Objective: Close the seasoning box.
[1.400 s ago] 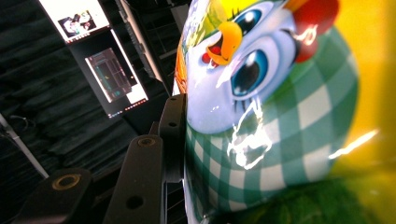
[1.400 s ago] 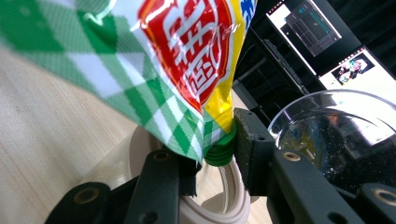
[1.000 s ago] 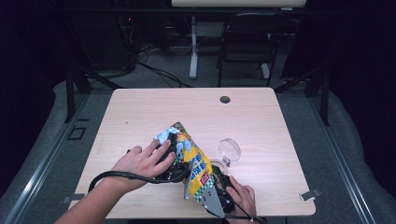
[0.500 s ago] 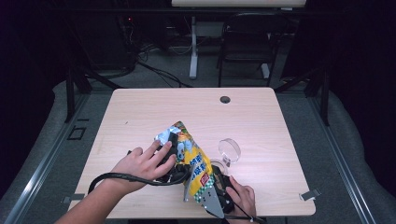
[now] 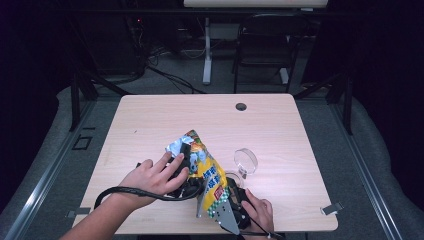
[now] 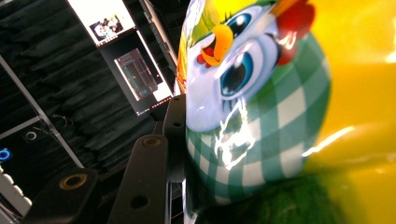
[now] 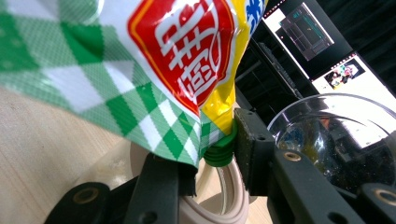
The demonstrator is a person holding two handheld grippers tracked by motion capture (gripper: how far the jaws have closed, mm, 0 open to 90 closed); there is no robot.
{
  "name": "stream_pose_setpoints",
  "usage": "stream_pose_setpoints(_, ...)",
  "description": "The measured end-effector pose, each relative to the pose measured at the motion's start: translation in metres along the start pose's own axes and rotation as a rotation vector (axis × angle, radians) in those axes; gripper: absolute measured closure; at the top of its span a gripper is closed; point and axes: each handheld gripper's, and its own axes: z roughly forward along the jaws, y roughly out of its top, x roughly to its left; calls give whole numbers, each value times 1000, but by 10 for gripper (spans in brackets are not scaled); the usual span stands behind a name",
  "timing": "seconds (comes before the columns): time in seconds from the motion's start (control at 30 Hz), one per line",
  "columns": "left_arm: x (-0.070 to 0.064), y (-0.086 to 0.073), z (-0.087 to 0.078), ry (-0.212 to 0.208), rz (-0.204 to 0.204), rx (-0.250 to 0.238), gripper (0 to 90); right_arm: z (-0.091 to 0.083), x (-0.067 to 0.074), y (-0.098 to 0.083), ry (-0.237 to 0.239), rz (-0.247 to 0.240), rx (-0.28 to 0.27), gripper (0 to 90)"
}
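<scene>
The person is working on a glossy yellow snack pouch with a green-and-white checked print and a cartoon bird (image 5: pixel 202 167), propped up tilted at the lower middle of the high view, on the pale wooden table (image 5: pixel 150 120). The right gripper (image 7: pixel 210 161) is closing on the pouch's green ribbed screw cap (image 7: pixel 219 151); in the right gripper view one black pad is pressing on the cap's right side, and the other jaw is sitting under the pouch's lower corner. The left gripper (image 6: pixel 187 154) is bracing the pouch body: its jaws have just been closing further, and one black finger (image 6: pixel 175 121) is lying along the foil, though the far jaw is hidden behind the pouch. To do this well, the left hand (image 5: pixel 155 175) probably should be holding the body firm without crushing it, while the right hand (image 5: pixel 257 210) is keeping square on the ribs so that the cap does not slip. A clear glass bowl (image 5: pixel 245 160) is waiting just right of the pouch, above a pale ring-shaped tape roll (image 7: pixel 229 196). Both forearms are entering from the bottom edge of the high view, the left hand draped flat over its gripper.
</scene>
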Motion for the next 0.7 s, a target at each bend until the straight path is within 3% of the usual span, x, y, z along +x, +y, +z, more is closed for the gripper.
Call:
stream_pose_setpoints(0.27,1,0,-3,-2,12,5,689,0,1,0,-14,5,-5,711)
stream_pose_setpoints(0.37,3,1,-4,15,27,1,690,0,3,-1,-16,20,-18,711)
stream_pose_setpoints(0.43,3,0,-4,5,11,3,691,0,2,-1,-24,24,-19,711)
stream_pose_setpoints(0.7,5,1,-4,9,22,-2,693,0,2,-2,-25,36,-15,711)
